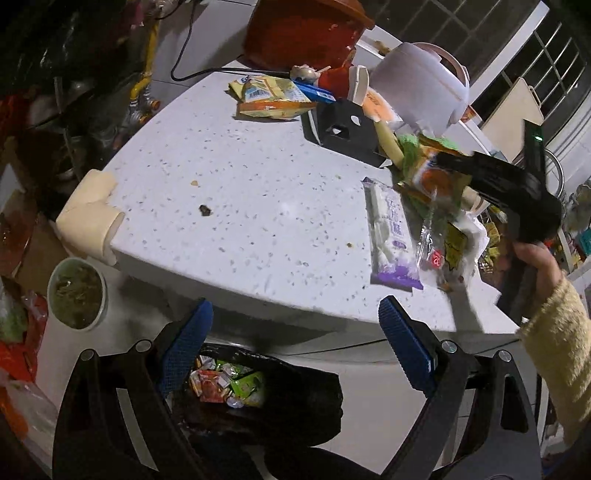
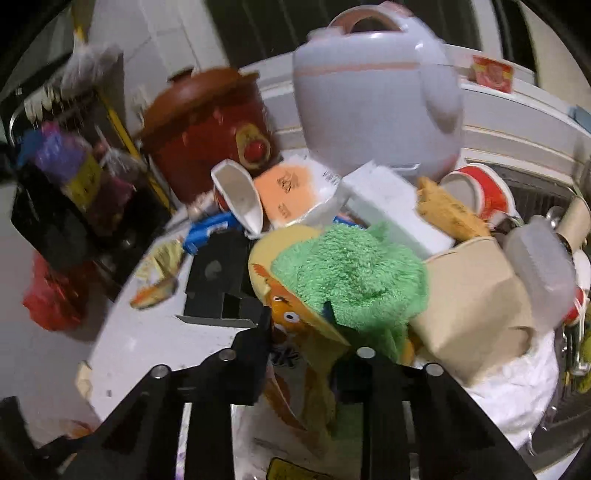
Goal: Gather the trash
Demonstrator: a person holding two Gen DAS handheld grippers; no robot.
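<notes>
Left wrist view: the left gripper (image 1: 295, 332) sits at the bottom of the frame with its blue pads (image 1: 404, 347) spread wide and nothing between them. Right under it, bottom centre, there's a black trash bag (image 1: 295, 391) already holding crumpled wrappers (image 1: 229, 384). Above that is the speckled white table (image 1: 229, 177). A white-and-purple snack packet (image 1: 393, 240) lies flat toward the right, and a yellow snack bag (image 1: 271, 98) is up top near a red pot (image 1: 303, 33). At the right edge, a hand (image 1: 535, 262) in a fuzzy sleeve holds the right gripper (image 1: 443, 162) into the messy pile.

Right wrist view: pretty blurry. The right gripper (image 2: 303, 339), lower middle, has its jaws pinched in on an orange-yellow wrapper (image 2: 295, 332), with a green fuzzy cloth (image 2: 351, 273) touching it just above. A white cooker (image 2: 376, 103) sits at the top.
</notes>
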